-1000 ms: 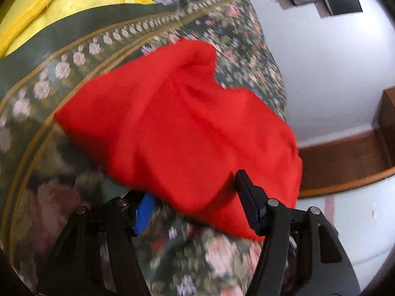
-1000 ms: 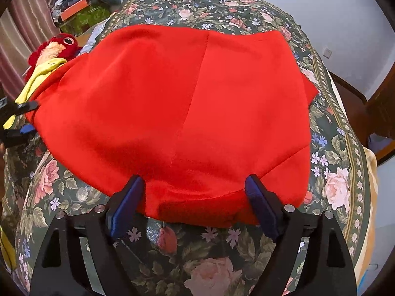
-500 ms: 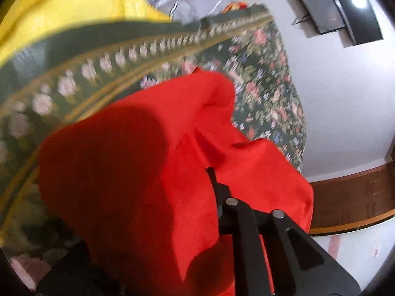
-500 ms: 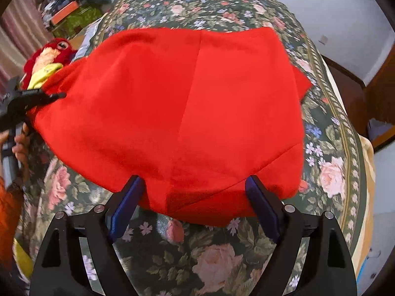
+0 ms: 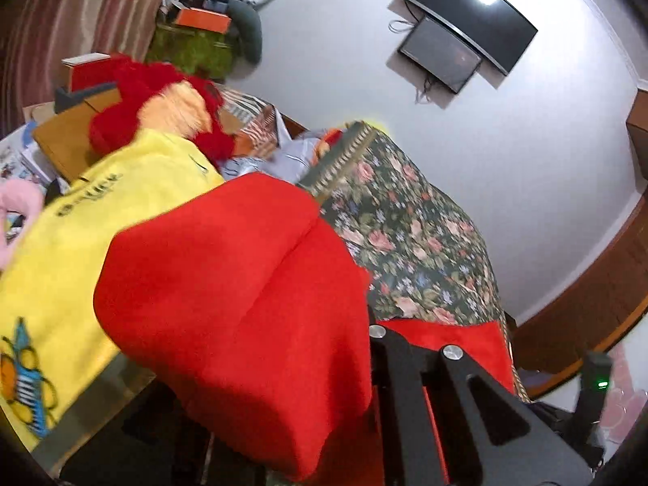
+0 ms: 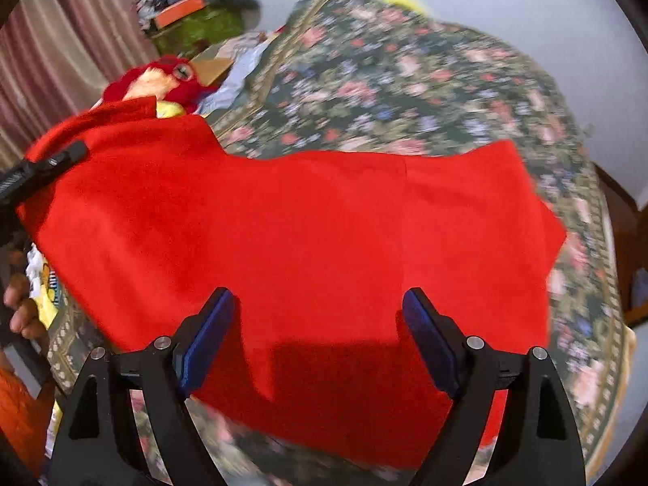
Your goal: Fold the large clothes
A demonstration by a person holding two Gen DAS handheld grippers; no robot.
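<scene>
A large red garment (image 6: 308,235) lies spread on the floral bedspread (image 6: 405,81). My right gripper (image 6: 320,324) is open, its blue-padded fingers (image 6: 206,336) spread over the garment's near edge. My left gripper (image 5: 356,324) is shut on the garment's left edge and holds it lifted, so red cloth (image 5: 243,303) drapes over the fingers and hides the left one. The left gripper also shows at the left of the right wrist view (image 6: 44,168), raised above the bed.
A yellow printed cloth (image 5: 81,243) lies beside the garment, with a red plush toy (image 5: 154,109) behind it. Clutter and a green box (image 5: 194,48) stand by the curtain. A TV (image 5: 465,24) hangs on the wall. Wooden furniture (image 6: 623,210) stands to the right.
My left gripper closed on the garment's left edge and lifted it up, folding it over toward the right. My right gripper stayed open and moved in over the near edge.
</scene>
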